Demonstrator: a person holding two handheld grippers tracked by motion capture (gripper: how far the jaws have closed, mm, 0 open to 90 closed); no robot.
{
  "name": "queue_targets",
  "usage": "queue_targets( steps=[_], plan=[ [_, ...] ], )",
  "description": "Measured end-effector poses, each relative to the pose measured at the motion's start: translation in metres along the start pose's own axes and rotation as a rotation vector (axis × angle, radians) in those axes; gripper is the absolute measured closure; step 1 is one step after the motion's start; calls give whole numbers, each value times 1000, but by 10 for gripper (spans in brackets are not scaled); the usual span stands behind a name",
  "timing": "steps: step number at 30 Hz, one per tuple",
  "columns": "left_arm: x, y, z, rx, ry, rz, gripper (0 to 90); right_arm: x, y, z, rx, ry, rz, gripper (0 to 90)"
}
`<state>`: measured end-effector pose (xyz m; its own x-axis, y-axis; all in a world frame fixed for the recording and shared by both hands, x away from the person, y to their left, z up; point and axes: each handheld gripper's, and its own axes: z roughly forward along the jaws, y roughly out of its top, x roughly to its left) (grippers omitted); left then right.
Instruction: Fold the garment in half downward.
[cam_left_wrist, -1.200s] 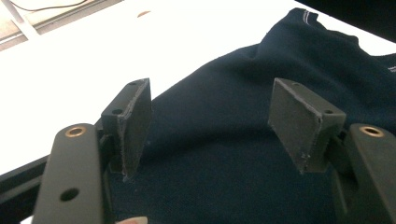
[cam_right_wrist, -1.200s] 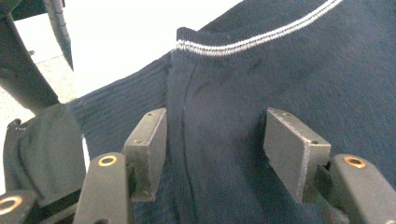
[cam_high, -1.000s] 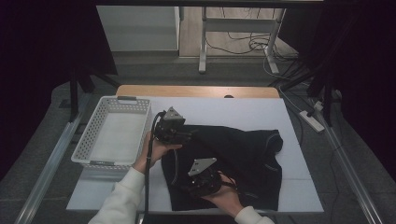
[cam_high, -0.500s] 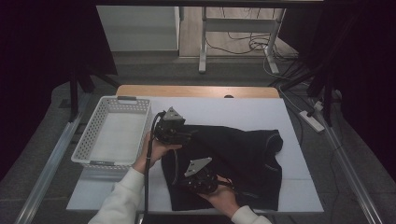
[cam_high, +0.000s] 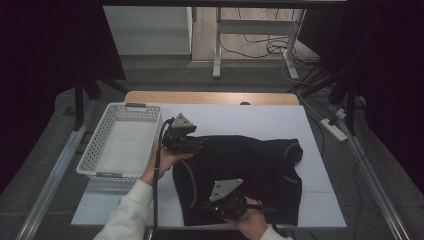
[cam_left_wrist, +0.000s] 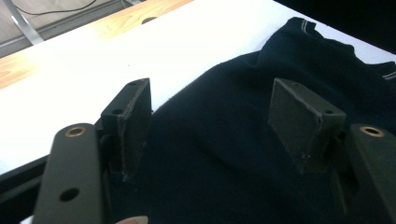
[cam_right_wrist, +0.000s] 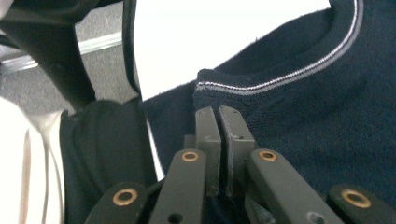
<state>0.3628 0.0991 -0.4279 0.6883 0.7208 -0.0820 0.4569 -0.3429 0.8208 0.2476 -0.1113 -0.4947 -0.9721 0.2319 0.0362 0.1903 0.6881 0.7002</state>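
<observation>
- at the left of the white table (cam_high: 260, 122) stands a white basket (cam_high: 100, 150), and just beside it our left gripper (cam_high: 195, 146) hovers low over the upper left edge of the dark sweater (cam_high: 255, 165), jaws spread wide with nothing between them.
- in the left gripper view that gripper (cam_left_wrist: 210, 126) straddles the cloth's edge where it meets the bare table; we judge the step is best done by lowering until both pads bracket the edge, then closing on one layer alone.
- the sweater lies spread across the middle of the table, its striped collar (cam_right_wrist: 299, 70) seen in the right gripper view.
- near the front edge, our right gripper (cam_high: 227, 206) is clamped on the sweater's edge, the jaws pressed together with cloth pinched between them.
- we reckon both holds should lift together and evenly, so the fabric neither drags nor slips free.
</observation>
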Motion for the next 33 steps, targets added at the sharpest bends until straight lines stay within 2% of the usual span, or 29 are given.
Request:
queue_targets(
  steps=[3,7,9,10,11,14,16,17,18,23,24,25,26,27,28,33],
  plan=[
    [0,0,1,2,-2,-1,308,-1,-5,1,16,13,17,868],
    [0,-1,1,4,-1,0,307,-1,-8,7,46,22,9,858],
    [0,-1,1,5,-1,-1,307,-1,-9,8,43,18,7,846],
    [0,-1,2,8,-1,0,307,-2,-9,4,22,8,8,741],
    [0,-2,2,10,-2,2,307,-2,-8,1,6,-4,17,675],
    [-1,-2,3,13,0,5,307,-8,-9,-17,-42,-68,48,565],
    [-1,-2,3,12,0,7,307,-15,-13,-30,-71,-104,74,529],
    [-1,-2,3,12,0,7,307,-15,-13,-30,-71,-104,74,529],
    [-2,-2,3,11,0,8,307,-25,-23,-49,-88,-171,111,513],
    [-2,-2,2,12,2,9,305,-55,-51,-95,-127,-323,212,508],
    [-2,-2,3,13,2,10,305,-65,-59,-106,-132,-365,248,507],
    [-2,-2,3,13,2,10,305,-65,-59,-106,-132,-365,248,507],
    [-3,-2,3,14,4,11,305,-81,-73,-124,-147,-427,316,507],
    [-3,-2,3,14,4,11,305,-81,-73,-124,-147,-427,316,507],
    [-3,-2,4,17,3,15,304,-96,-85,-138,-155,-469,369,502],
    [-3,-2,5,20,3,15,303,-121,-106,-160,-149,-539,437,495]
  ],
)
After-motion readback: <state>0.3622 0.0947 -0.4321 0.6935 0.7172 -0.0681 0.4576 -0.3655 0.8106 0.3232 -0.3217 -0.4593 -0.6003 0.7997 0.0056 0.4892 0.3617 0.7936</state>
